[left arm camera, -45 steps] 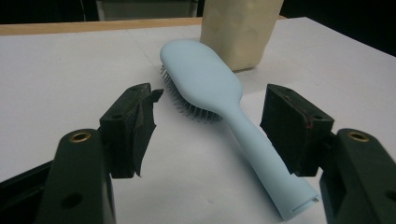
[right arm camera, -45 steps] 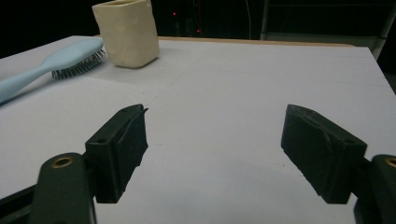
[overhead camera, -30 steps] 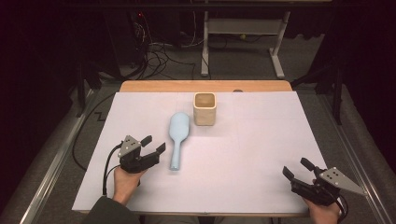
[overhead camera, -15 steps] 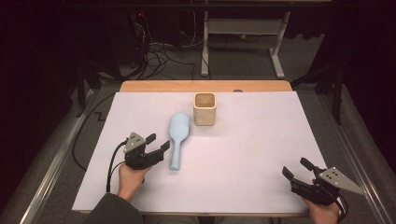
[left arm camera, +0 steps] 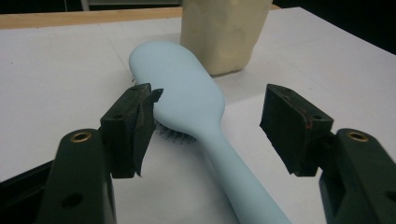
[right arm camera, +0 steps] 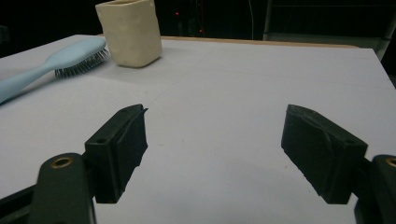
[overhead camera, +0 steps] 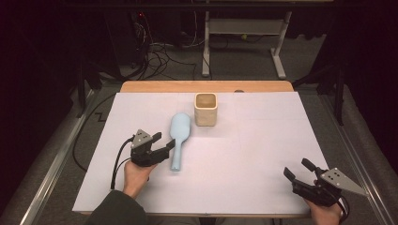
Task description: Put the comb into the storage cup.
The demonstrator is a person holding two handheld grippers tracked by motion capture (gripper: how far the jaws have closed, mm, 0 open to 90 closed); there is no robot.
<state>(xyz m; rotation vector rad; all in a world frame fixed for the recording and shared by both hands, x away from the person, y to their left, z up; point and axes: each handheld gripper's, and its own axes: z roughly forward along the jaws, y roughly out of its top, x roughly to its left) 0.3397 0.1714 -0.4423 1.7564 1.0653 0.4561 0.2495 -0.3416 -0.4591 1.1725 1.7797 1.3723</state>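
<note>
Seen from above: a white-covered table (overhead camera: 263, 154), wooden at its far edge, set against a dark room of cables and stands. Near the far middle, a cream cup (overhead camera: 206, 108), upright and apparently empty. Just to its left, touching or nearly so, a pale blue hairbrush (overhead camera: 179, 137), laid bristles-down, head toward the cup, handle pointing back to the person. At the handle, from its left, the left gripper (overhead camera: 165, 146), released, jaws spread on either side of the handle where it widens into the head, neither pad pressing on it as shown in the left gripper view. At the near right corner, well apart from brush and cup, the right gripper (overhead camera: 297, 170), likewise released and empty, resting low over bare table.

Judged to be the reach-and-grasp step, the brush not yet gripped or lifted. Called for next, most likely: closing the left jaws squarely on the handle, then raising the brush clear, perhaps toward the cup.
</note>
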